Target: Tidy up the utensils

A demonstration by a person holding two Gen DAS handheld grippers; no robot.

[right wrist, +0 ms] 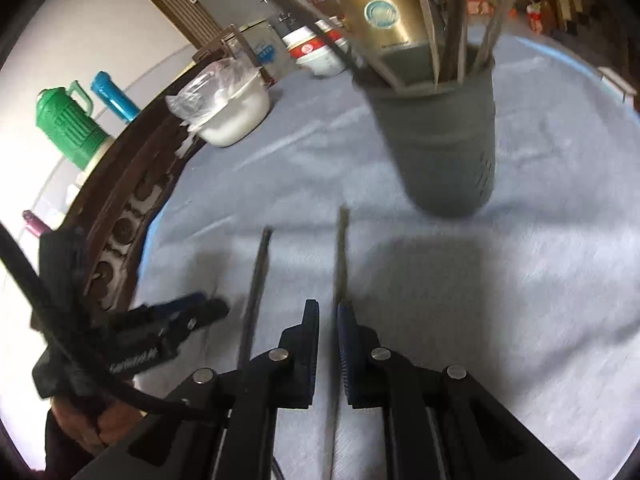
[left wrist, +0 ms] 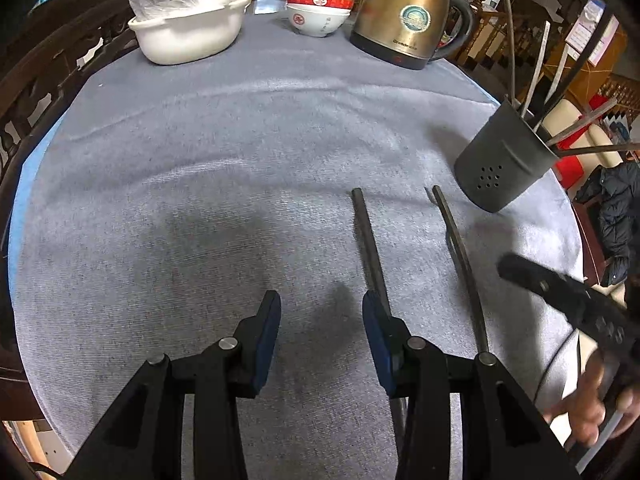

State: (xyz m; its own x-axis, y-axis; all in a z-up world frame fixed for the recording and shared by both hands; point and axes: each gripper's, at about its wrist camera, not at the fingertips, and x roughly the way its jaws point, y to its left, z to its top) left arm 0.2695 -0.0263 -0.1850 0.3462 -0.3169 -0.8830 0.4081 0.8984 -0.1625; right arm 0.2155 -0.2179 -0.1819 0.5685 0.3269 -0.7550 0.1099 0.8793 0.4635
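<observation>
Two dark chopsticks lie on the grey cloth. In the left wrist view one chopstick (left wrist: 370, 248) runs beside my open left gripper's (left wrist: 322, 312) right finger, and the other chopstick (left wrist: 460, 256) lies further right. A grey utensil holder (left wrist: 500, 160) with several utensils stands at the right. In the right wrist view my right gripper (right wrist: 329, 316) has its jaws nearly closed around one chopstick (right wrist: 342, 256). The other chopstick (right wrist: 256, 292) lies to its left. The holder (right wrist: 444, 136) stands just beyond. My left gripper (right wrist: 188, 312) shows at the left there.
A white pot with a plastic bag (left wrist: 188, 28), stacked red-and-white bowls (left wrist: 320, 4) and a brass kettle (left wrist: 408, 16) stand at the table's far edge. A dark wooden railing (left wrist: 36, 80) borders the left side. The table edge drops off at the right.
</observation>
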